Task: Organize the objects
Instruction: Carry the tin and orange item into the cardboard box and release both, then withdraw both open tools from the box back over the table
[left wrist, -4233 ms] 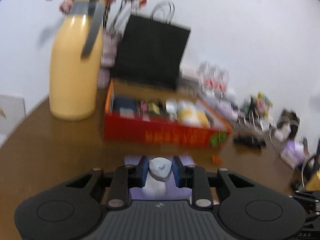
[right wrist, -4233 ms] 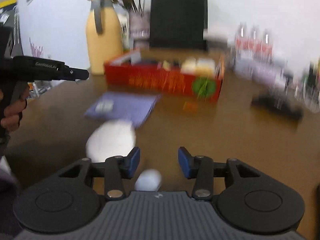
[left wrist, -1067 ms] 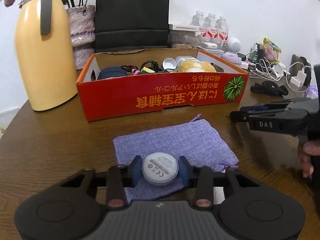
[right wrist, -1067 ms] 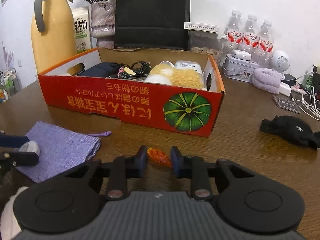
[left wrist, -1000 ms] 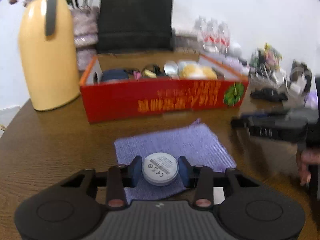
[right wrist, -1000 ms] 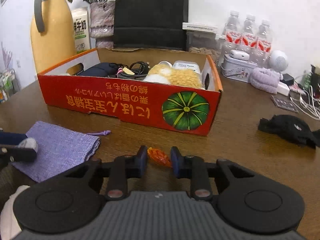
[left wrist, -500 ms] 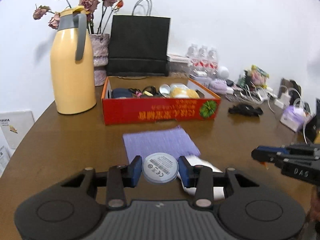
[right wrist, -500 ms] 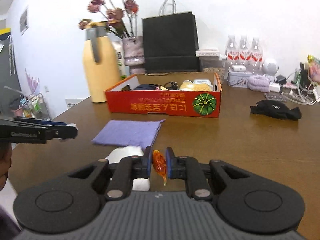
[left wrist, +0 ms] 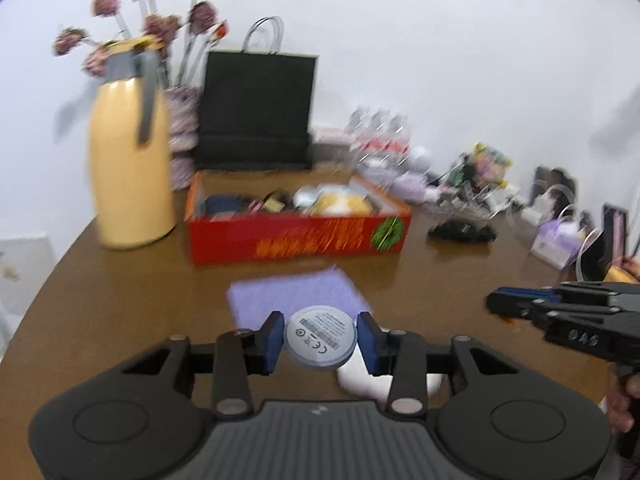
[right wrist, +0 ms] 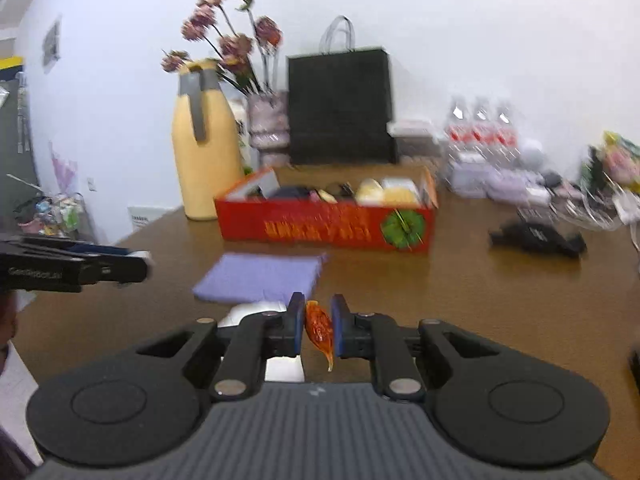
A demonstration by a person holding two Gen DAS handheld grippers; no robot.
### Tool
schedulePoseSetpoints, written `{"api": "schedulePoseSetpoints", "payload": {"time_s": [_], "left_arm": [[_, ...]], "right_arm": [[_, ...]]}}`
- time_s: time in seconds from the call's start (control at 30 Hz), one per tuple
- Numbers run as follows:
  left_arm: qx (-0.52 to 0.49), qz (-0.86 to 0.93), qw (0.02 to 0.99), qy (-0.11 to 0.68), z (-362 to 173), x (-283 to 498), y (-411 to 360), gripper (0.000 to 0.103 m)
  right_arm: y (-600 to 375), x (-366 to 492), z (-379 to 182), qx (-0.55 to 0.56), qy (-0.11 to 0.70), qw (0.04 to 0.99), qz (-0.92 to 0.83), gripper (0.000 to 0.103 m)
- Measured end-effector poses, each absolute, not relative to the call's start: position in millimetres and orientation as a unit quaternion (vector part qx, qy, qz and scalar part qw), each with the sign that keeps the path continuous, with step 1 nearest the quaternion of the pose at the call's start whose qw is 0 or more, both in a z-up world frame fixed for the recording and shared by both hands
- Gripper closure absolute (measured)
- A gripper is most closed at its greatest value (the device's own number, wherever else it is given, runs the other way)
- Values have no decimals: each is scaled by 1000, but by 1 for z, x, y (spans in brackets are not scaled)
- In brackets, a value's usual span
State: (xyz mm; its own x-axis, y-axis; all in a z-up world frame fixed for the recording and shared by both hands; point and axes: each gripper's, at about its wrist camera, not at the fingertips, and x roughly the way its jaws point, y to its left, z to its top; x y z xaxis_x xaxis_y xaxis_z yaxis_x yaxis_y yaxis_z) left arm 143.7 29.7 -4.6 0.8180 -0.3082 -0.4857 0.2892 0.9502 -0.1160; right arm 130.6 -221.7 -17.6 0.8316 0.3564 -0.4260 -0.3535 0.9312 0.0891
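Observation:
My left gripper (left wrist: 320, 339) is shut on a round white disc (left wrist: 320, 335) with a label on its face, held above the brown table. My right gripper (right wrist: 316, 326) is shut on a small orange wrapped candy (right wrist: 319, 330), also lifted above the table. A red cardboard box (left wrist: 296, 236) holding several items stands ahead; it also shows in the right wrist view (right wrist: 326, 229). A purple cloth pouch (left wrist: 296, 294) lies flat in front of the box, seen too in the right wrist view (right wrist: 260, 276). A white object (left wrist: 380, 380) lies on the table under my left gripper.
A yellow thermos jug (left wrist: 130, 164), a vase of dried flowers (left wrist: 182, 148) and a black paper bag (left wrist: 256, 112) stand behind the box. Water bottles (right wrist: 480, 128), cables and small items crowd the back right. A black item (right wrist: 536, 236) lies right of the box.
Both grippers have lifted and pulled back from the table, each keeping its object. The box and pouch now look farther away; the view tilts slightly.

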Motion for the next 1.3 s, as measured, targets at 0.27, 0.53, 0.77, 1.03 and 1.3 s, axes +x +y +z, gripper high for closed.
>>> {"api": "schedulePoseSetpoints", "payload": {"time_s": [0.27,0.53,0.77,1.03,1.3], "left_arm": [[18,-162,952,257,19,308,4,65],[13,-133,939,318,-22,422,-19,63],[7,-168,942,290,-34,421,-13,27],[-33,-116,962,245,28,367,33,24],[-22,-131,963,236,32,241,40,16]], "right_arm": [[-203,277,26,29,200,953,225,88],[-196,417,-6,149,276,925,213,88],[-196,435,-33,172,296,919,195,73],[-212,390,3,136,247,940,194,47],[-214,257,2,26,258,934,245,12]]}}
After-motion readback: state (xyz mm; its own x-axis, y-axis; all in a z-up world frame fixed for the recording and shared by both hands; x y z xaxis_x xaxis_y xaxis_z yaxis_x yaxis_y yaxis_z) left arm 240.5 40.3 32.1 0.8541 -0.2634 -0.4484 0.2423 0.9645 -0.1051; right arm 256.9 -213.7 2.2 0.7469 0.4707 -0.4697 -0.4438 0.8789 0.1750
